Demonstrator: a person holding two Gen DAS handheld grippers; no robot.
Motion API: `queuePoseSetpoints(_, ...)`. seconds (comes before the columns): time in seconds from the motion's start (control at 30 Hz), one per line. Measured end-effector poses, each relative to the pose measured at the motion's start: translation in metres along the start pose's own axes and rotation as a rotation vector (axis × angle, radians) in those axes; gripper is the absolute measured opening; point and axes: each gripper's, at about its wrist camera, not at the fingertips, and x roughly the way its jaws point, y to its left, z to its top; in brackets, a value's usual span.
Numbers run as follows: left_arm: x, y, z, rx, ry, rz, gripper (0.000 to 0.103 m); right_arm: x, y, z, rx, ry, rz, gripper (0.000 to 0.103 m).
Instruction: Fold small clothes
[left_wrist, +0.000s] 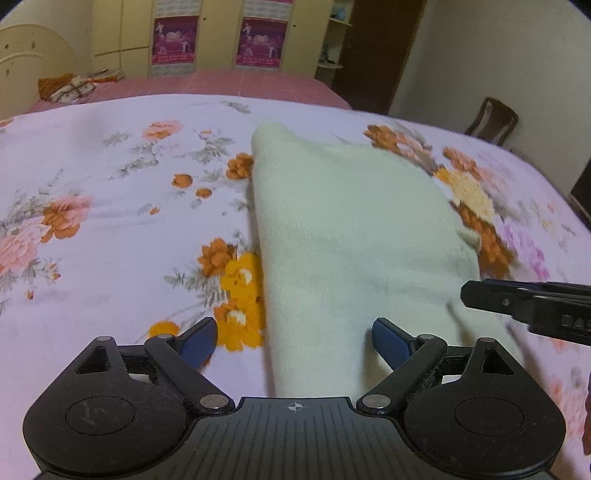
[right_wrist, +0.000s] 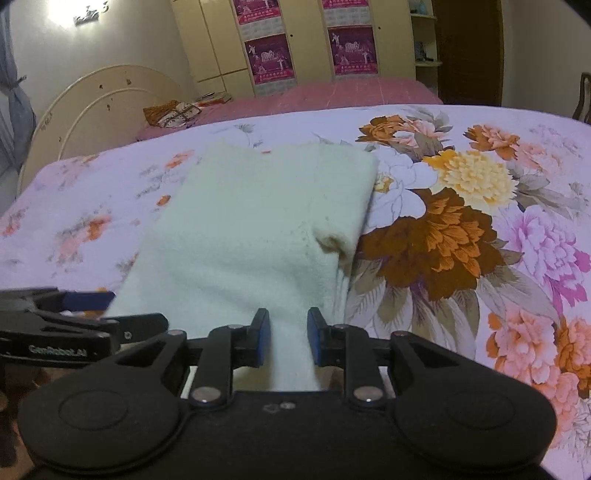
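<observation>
Over a floral bedspread (left_wrist: 92, 166), 2 grippers are angling downward: left gripper (left_wrist: 293, 341) gaping wide, empty; right gripper (right_wrist: 286, 339) loosely straddling the cream garment (right_wrist: 258, 221), pads not pressing.

Left gripper (left_wrist: 293, 341): black ribbed housing bearing a small white crosshair mark behind the jaws, two round black discs outboard, silver pivot pins on the linkage arms, blue textured pads (left_wrist: 391, 345). Right gripper (right_wrist: 284, 341): same black body and silver pins, blue-faced fingers (right_wrist: 262, 341). White lettering marks one arm's side.
</observation>
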Motion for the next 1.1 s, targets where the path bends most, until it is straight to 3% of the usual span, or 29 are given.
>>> queuePoseSetpoints(0.07, 0.001, 0.0, 0.007, -0.011, -0.007, 0.002, 0.09, -0.006, -0.001, 0.007, 0.005, -0.038, 0.002, 0.053)
queuePoseSetpoints(0.1, 0.002, 0.0, 0.011, -0.012, -0.009, 0.007, 0.09, -0.008, -0.002, 0.01, 0.004, -0.054, 0.0, 0.057)
queuePoseSetpoints(0.43, 0.024, 0.004, 0.042, -0.08, -0.02, 0.01, 0.09, 0.013, -0.036, 0.037, 0.187, -0.053, 0.042, 0.071)
queuePoseSetpoints(0.57, 0.039, 0.007, 0.048, -0.119, -0.005, -0.022, 0.09, 0.025, -0.045, 0.041, 0.24, -0.044, 0.042, 0.071)
queuePoseSetpoints(0.63, 0.048, 0.006, 0.049, -0.129, 0.01, -0.041, 0.09, 0.034, -0.047, 0.041, 0.242, -0.023, 0.052, 0.071)
queuePoseSetpoints(0.73, 0.055, 0.003, 0.046, -0.124, 0.008, -0.063, 0.09, 0.05, -0.051, 0.033, 0.255, 0.028, 0.092, 0.041)
queuePoseSetpoints(0.87, 0.054, 0.001, 0.044, -0.114, 0.001, -0.088, 0.09, 0.043, -0.048, 0.032, 0.232, -0.004, 0.089, 0.027)
queuePoseSetpoints(1.0, 0.055, 0.003, 0.044, -0.106, 0.005, -0.103, 0.09, 0.039, -0.053, 0.029, 0.221, -0.017, 0.065, 0.023)
queuePoseSetpoints(1.1, 0.056, 0.004, 0.046, -0.11, 0.008, -0.108, 0.09, 0.045, -0.06, 0.031, 0.267, -0.005, 0.082, 0.033)
